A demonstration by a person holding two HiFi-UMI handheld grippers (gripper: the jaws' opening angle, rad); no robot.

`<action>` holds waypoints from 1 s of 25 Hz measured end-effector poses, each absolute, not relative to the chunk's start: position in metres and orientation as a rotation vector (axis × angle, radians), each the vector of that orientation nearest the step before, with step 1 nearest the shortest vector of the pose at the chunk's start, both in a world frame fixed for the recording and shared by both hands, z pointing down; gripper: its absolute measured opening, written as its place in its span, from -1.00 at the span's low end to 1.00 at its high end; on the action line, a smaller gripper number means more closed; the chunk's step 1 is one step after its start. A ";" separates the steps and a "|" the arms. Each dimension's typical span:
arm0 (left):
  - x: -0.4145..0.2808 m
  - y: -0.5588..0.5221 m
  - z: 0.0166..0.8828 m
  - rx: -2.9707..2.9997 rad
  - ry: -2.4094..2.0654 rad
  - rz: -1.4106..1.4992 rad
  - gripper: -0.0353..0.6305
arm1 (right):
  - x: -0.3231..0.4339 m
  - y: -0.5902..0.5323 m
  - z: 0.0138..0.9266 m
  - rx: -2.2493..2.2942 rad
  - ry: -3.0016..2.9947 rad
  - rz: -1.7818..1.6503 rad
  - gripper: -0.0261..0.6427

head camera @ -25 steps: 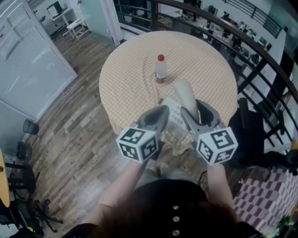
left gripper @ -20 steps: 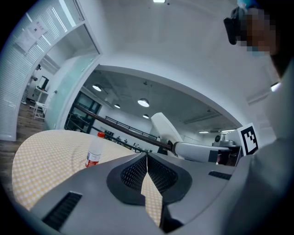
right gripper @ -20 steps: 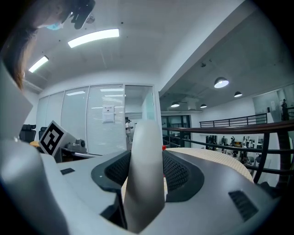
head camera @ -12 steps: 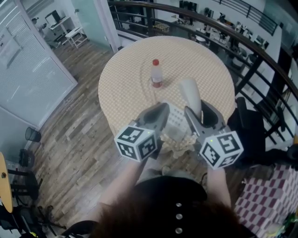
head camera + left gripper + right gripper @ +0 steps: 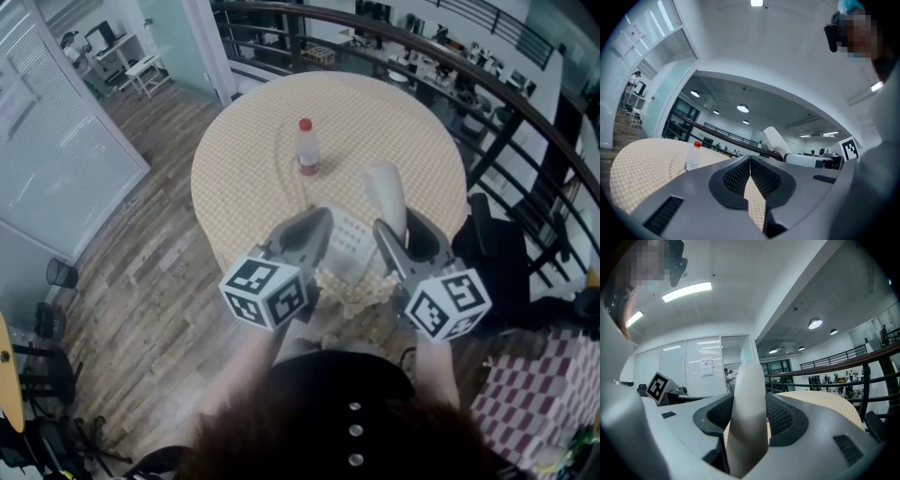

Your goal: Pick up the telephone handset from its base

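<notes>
White handset [image 5: 747,380] sits clamped in the right gripper [image 5: 749,409]; the left gripper [image 5: 750,161] has jaws closed, empty.

Handset [image 5: 384,190] in right hand-held gripper [image 5: 399,225]

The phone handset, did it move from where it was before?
Yes. Held by the right gripper, the handset has slid to the right, farther from the red-capped bottle that stands on the table.

Plenty of bare tablecloth [image 5: 253,122] lay open to the left. Only the red-capped bottle [image 5: 305,148] stood mid-table, well apart from the telephone base [image 5: 349,236]. The handset [image 5: 384,192], clamped in the right gripper [image 5: 405,230], blocked the base's right side.
</notes>
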State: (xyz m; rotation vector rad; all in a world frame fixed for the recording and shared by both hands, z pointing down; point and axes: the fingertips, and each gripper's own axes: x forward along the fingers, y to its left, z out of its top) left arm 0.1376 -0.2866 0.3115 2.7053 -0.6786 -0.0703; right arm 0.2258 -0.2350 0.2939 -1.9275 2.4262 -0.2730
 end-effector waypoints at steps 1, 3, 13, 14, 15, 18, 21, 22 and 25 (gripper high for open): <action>0.137 -0.287 0.313 2.695 -0.680 -0.072 -0.86 | 0.226 -0.235 0.293 -1.925 2.420 -0.277 -0.26; 0.136 -0.288 0.316 2.689 -0.692 -0.060 -0.86 | 0.226 -0.234 0.293 -1.925 2.421 -0.274 -0.27; 0.142 -0.286 0.328 2.677 -0.692 -0.028 -0.86 | 0.228 -0.228 0.291 -1.932 2.436 -0.281 -0.26; 0.142 -0.286 0.329 2.676 -0.688 -0.027 -0.86 | 0.228 -0.228 0.291 -1.930 2.436 -0.281 -0.27; 0.141 -0.286 0.330 2.675 -0.684 -0.026 -0.86 | 0.227 -0.229 0.291 -1.928 2.434 -0.285 -0.27; 0.139 -0.286 0.330 2.674 -0.677 -0.026 -0.86 | 0.226 -0.232 0.292 -1.923 2.429 -0.298 -0.27; 0.137 -0.287 0.330 2.679 -0.677 -0.019 -0.86 | 0.224 -0.234 0.291 -1.918 2.426 -0.307 -0.27; 0.137 -0.286 0.329 2.685 -0.678 -0.016 -0.86 | 0.224 -0.235 0.291 -1.913 2.425 -0.310 -0.27; 0.138 -0.286 0.329 2.695 -0.673 -0.009 -0.86 | 0.224 -0.237 0.291 -1.917 2.420 -0.309 -0.27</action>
